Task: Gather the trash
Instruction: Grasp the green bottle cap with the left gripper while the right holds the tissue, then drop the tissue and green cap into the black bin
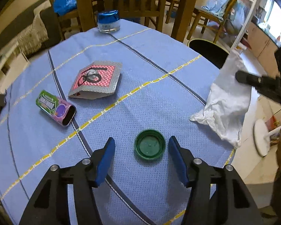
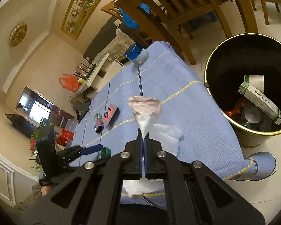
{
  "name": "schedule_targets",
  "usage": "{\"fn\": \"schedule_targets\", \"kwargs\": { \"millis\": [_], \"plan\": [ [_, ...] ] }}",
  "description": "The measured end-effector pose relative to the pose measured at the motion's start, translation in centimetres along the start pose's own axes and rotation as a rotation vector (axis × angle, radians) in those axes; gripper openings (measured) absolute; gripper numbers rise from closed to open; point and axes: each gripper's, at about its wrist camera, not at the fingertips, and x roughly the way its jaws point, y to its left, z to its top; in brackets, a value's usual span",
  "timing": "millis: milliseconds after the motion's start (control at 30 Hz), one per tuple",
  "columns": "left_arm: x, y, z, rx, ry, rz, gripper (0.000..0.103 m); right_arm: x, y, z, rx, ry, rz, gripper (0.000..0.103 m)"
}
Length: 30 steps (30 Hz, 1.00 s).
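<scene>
A green bottle cap lies open side up on the blue tablecloth, between the blue pads of my open left gripper. My right gripper is shut on a crumpled white tissue and holds it lifted above the table's right edge; the tissue also shows in the left wrist view. A gum tin and a card box lie on the cloth. A black trash bin with gold rim stands on the floor to the right, holding several items.
A blue-lidded jar stands at the table's far edge. Wooden chairs stand behind the table. A white stand base is on the floor to the right.
</scene>
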Motion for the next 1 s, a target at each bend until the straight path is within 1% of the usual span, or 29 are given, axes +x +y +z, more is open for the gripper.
{"fn": "schedule_targets", "kwargs": {
  "millis": [100, 133, 167, 233, 267, 367, 467, 567, 667, 800, 900, 967, 1000],
  "plan": [
    [0.3, -0.3, -0.1, 0.022, -0.013, 0.029, 0.056, 0.2, -0.2, -0.4, 0.001, 0.003, 0.008, 0.001],
    [0.2, -0.5, -0.2, 0.026, -0.022, 0.028, 0.048, 0.2, 0.0, -0.5, 0.002, 0.005, 0.013, 0.001],
    [0.1, -0.9, -0.1, 0.032, -0.029, 0.028, 0.031, 0.3, 0.1, -0.6, 0.0, 0.008, 0.014, 0.001],
    [0.0, -1.7, -0.3, 0.064, -0.042, 0.061, 0.03, 0.5, 0.1, -0.8, -0.003, 0.013, 0.017, 0.001],
    [-0.2, -1.6, -0.3, 0.063, -0.04, 0.069, 0.03, 0.5, 0.2, -0.8, -0.007, 0.014, 0.017, 0.001],
    [-0.4, -0.2, -0.1, -0.023, -0.007, 0.013, 0.029, 0.6, 0.7, -0.8, -0.028, 0.009, 0.013, 0.001],
    [-1.1, 1.0, 0.3, -0.053, -0.013, 0.044, 0.029, 0.5, 1.4, -0.9, -0.064, 0.004, -0.011, 0.001],
    [-2.8, 0.8, 1.2, -0.049, -0.059, 0.087, 0.029, 0.2, 1.7, -0.7, -0.076, -0.008, -0.007, 0.001],
    [-3.7, -1.1, 2.8, -0.005, -0.087, 0.135, 0.029, -0.4, 2.2, -0.2, -0.096, -0.03, -0.012, 0.001],
    [-3.4, -4.3, 4.9, 0.057, -0.108, 0.168, 0.029, -0.3, 1.3, 0.3, -0.098, -0.031, -0.054, 0.001],
    [-2.9, -6.5, 6.1, 0.082, -0.118, 0.147, 0.029, -1.2, 0.3, 1.1, -0.097, -0.055, -0.104, 0.001],
    [-2.4, -7.9, 7.0, 0.09, -0.122, 0.121, 0.029, -2.4, -0.9, 2.3, -0.093, -0.084, -0.155, 0.001],
    [-2.3, -8.5, 7.3, 0.094, -0.125, 0.115, 0.029, -3.2, -1.7, 3.3, -0.083, -0.104, -0.193, 0.001]
  ]
}}
